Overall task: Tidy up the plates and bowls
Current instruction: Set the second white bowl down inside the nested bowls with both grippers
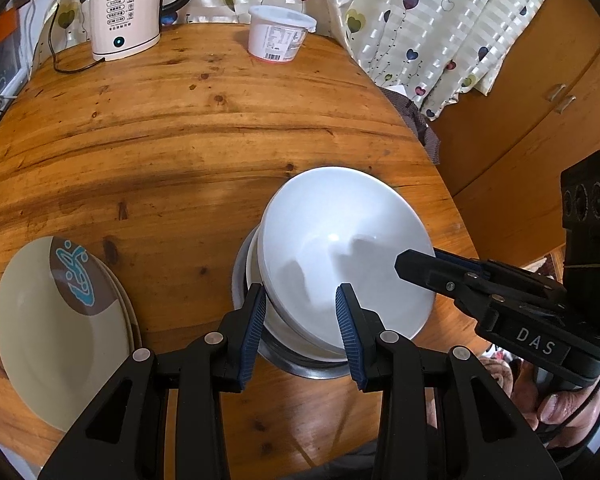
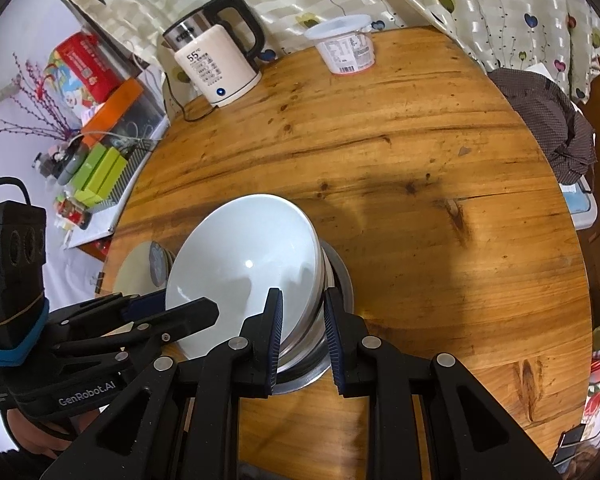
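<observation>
White and glossy, the top bowl (image 1: 340,248) sits tilted in a stack of bowls nested inside a steel basin (image 1: 300,364) near the front edge of the round wooden worktop (image 1: 180,140). The left tool (image 1: 301,330) straddles the near rim of that stack: its left pad is outside against the bowls' wall and its right pad is inside the top bowl, with the jaws parted around the rim; whether they pinch it I cannot tell. The right tool (image 2: 302,338) also straddles the stack on the opposite side, one blue pad inside the white bowl (image 2: 240,268) and the other outside by the steel basin (image 2: 340,280), jaws likewise apart around the wall. In the left wrist view its fingertip (image 1: 410,264) reaches over the bowl's right rim. A stack of cream plates (image 1: 60,320) with a brown and turquoise motif lies to the left, well apart from the bowls. At the far edge stand an electric kettle (image 1: 124,12) reading 55 and a white plastic tub (image 1: 278,34).
</observation>
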Demonstrator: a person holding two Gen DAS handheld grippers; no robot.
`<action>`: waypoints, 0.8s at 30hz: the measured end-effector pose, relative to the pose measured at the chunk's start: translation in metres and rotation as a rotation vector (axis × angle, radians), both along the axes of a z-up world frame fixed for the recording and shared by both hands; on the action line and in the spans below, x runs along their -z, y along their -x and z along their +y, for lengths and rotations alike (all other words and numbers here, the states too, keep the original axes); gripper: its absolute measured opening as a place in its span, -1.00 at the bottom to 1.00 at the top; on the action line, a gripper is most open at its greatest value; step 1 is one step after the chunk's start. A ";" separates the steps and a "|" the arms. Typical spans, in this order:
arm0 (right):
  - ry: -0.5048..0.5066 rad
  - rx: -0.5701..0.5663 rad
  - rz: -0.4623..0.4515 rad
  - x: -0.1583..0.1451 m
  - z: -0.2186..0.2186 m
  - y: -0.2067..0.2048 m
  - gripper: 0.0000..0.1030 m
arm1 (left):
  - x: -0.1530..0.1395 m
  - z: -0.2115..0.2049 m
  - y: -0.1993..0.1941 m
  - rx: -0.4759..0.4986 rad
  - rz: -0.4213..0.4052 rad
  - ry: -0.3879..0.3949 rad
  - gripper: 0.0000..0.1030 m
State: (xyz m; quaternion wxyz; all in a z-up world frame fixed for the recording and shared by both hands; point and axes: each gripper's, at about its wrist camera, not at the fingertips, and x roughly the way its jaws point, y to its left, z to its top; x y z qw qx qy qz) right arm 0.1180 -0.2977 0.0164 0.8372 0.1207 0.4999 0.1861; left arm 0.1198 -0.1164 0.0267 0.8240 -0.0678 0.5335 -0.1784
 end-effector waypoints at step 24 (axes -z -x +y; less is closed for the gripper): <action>0.064 -0.013 -0.061 -0.006 0.006 0.006 -0.56 | -0.003 0.005 0.007 -0.025 -0.083 -0.011 -0.27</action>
